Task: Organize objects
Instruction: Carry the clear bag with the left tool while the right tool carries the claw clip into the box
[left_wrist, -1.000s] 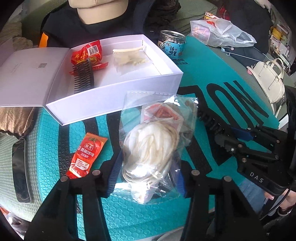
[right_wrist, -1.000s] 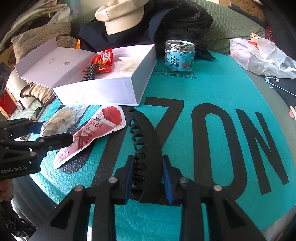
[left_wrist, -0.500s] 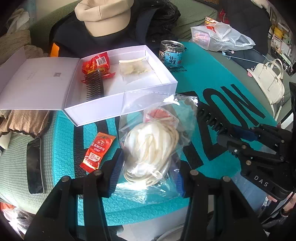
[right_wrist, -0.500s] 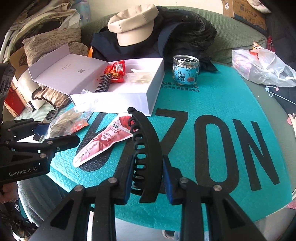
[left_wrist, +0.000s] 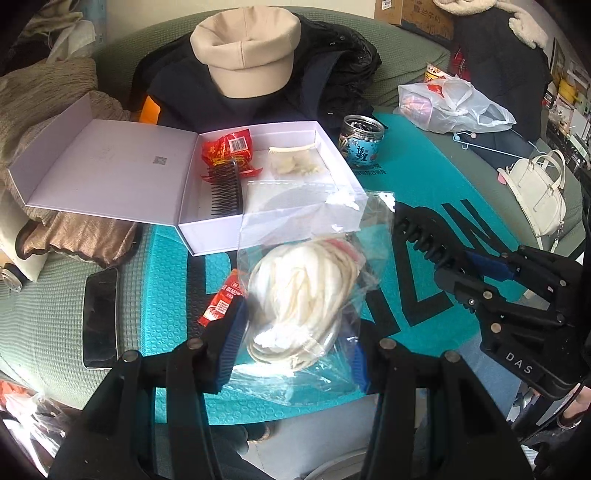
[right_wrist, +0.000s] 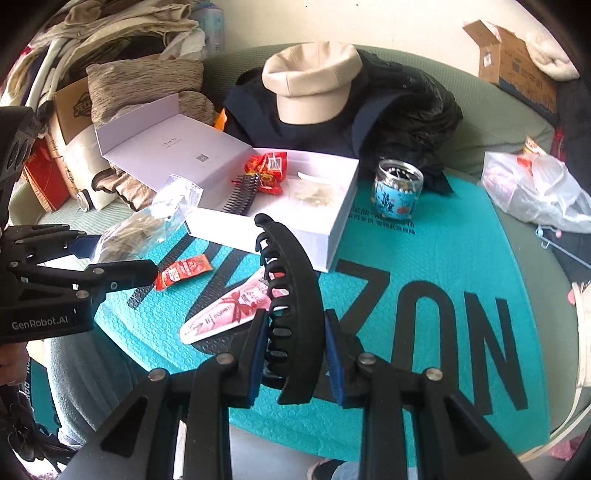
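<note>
My left tongs (left_wrist: 293, 347) pinch the bag (left_wrist: 306, 295), my right tongs (right_wrist: 295, 354) pinch the hair claw (right_wrist: 291, 306); both held just short of the box (left_wrist: 277, 229)

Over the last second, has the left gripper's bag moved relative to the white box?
Yes. The clear bag, clamped by the left gripper, now overlaps the white box front wall, lifted toward it.

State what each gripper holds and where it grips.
Left gripper: clear bag of white cord, pinched across its lower bulge. Right gripper: black hair claw, clamped near its lower end.
</note>
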